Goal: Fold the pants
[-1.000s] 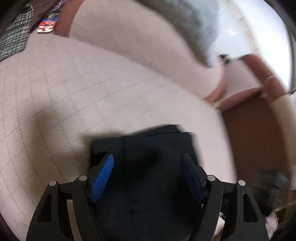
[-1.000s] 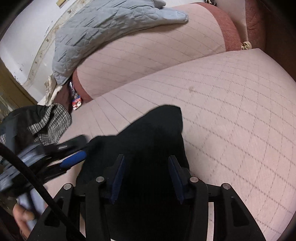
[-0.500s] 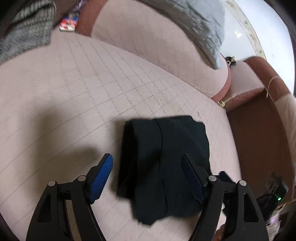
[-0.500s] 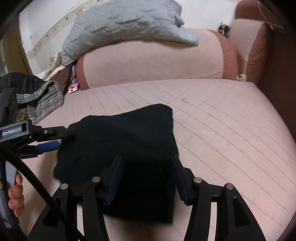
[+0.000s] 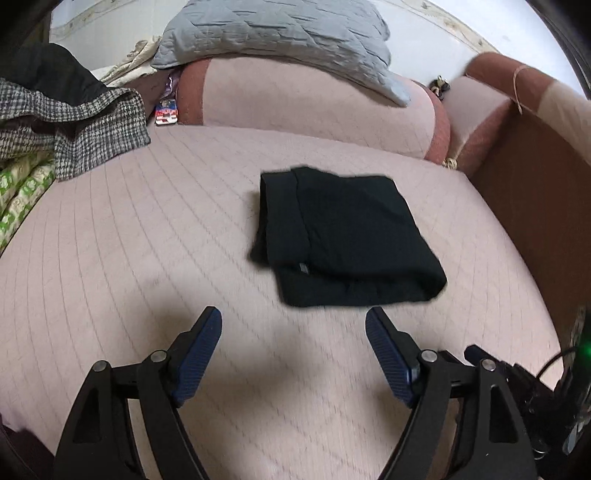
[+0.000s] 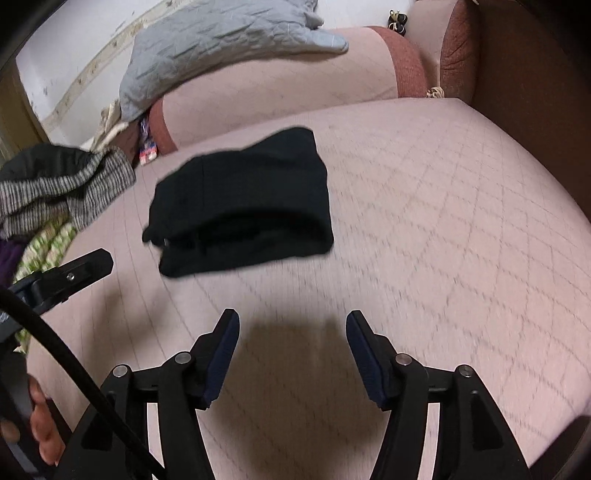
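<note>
Lying flat on the pink quilted sofa seat [image 5: 155,229], the black pants [image 5: 343,236] are seen as a compact, roughly square bundle, with a narrower layer doubled along the left edge and a thick rounded fold at the near edge. In the right wrist view the same bundle [image 6: 240,206] sits toward the back of the seat, just in front of the backrest cushion [image 6: 280,88].

A second ago both grippers were down over the dark cloth, with the fabric filling the space between the fingers; half a second ago they were lifted but close above it. Now both have been drawn back toward the front of the seat, and the bundle is left untouched and well apart from either tool. From this it is judged that the last fold has been laid and released, and that the task is at or very near its end; only a little squaring of the loose left edge might be wanted.

The left gripper [image 5: 293,332] is held wide open, with nothing between its blue pads and only bare seat beneath. The right gripper [image 6: 291,332] is likewise spread, somewhat less widely, and nothing is grasped or touched by it.

Further out, a grey quilted blanket [image 5: 273,33] is draped over the backrest, and a checked garment [image 5: 81,129] is heaped at the left end of the seat.
</note>
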{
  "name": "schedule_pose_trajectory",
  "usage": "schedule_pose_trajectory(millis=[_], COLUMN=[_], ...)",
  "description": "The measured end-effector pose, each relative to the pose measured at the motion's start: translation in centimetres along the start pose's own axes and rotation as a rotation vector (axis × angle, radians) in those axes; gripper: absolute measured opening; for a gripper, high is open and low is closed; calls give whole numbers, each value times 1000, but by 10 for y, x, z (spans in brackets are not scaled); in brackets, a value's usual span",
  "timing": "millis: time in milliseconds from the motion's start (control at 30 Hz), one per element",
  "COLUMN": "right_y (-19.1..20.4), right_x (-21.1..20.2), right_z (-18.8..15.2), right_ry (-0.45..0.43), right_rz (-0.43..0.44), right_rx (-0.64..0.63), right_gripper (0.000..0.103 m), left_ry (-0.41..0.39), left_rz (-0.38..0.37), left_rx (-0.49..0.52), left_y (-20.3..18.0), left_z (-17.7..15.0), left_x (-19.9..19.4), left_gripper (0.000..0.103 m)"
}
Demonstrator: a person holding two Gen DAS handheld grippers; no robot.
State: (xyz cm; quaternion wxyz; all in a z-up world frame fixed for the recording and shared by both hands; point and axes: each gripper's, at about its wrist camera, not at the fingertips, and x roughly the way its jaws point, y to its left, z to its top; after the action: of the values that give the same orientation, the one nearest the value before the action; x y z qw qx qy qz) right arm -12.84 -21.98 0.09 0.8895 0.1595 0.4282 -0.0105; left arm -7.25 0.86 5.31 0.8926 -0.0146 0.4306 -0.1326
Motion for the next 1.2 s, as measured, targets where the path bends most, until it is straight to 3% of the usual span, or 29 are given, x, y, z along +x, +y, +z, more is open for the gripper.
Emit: schedule_pose_trajectory(millis=[267, 533, 1200], right_y=[12, 36, 37], right_x=[-6, 0, 1], right_z=[-22, -34, -36], right_ry=[49, 80, 96], right_rz=[-44, -55, -77], right_rx=[-10, -72, -66], right_gripper=[74, 76, 77], left_ry=[14, 4, 34], left_rz=[-28, -51, -48], left_rx=[13, -2, 16], left_y=[-7, -2, -8], left_z=[-13, -15, -23], left_x=[-11, -19, -17], left_gripper=[79, 80, 80])
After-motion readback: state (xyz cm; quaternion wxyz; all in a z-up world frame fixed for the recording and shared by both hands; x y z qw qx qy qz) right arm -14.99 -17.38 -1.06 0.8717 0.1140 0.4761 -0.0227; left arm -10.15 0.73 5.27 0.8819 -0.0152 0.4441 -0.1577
